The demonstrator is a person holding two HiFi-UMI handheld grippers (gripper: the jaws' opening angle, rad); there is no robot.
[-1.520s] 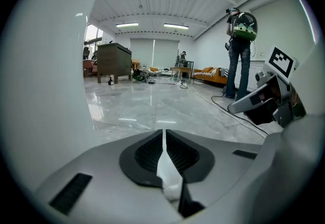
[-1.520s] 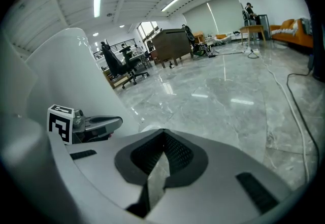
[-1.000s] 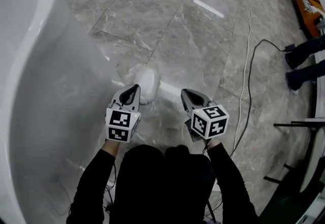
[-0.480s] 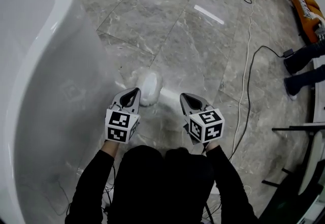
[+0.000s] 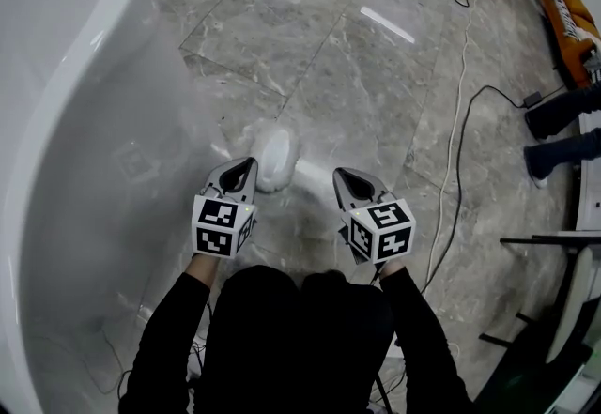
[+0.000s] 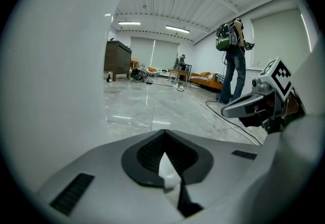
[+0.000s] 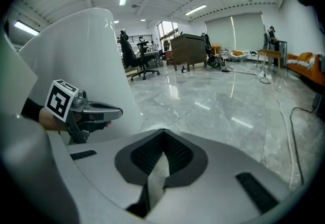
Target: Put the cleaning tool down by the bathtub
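The cleaning tool (image 5: 273, 159), a white fluffy oval pad, lies on the marble floor just outside the white bathtub (image 5: 56, 121). My left gripper (image 5: 246, 162) hovers over the pad's near left edge, its jaws shut with nothing in them. My right gripper (image 5: 341, 175) hangs a little to the pad's right, also shut and holding nothing. In the left gripper view the closed jaws (image 6: 163, 136) point across the floor, with the tub wall (image 6: 51, 65) at left and the right gripper (image 6: 244, 108) at right. The right gripper view shows the left gripper (image 7: 109, 113) beside the tub (image 7: 96, 55).
A white cable (image 5: 458, 121) and a black cable (image 5: 488, 84) run over the floor at right. A person's legs (image 5: 563, 112) stand at the right edge, near a black stand (image 5: 554, 238). A person with a backpack (image 6: 234, 60) stands further off; a desk and chairs (image 7: 185, 50) stand at the back.
The head view has drifted a little and both grippers have shifted only slightly. The pad lies where it was, and both grippers stay shut.
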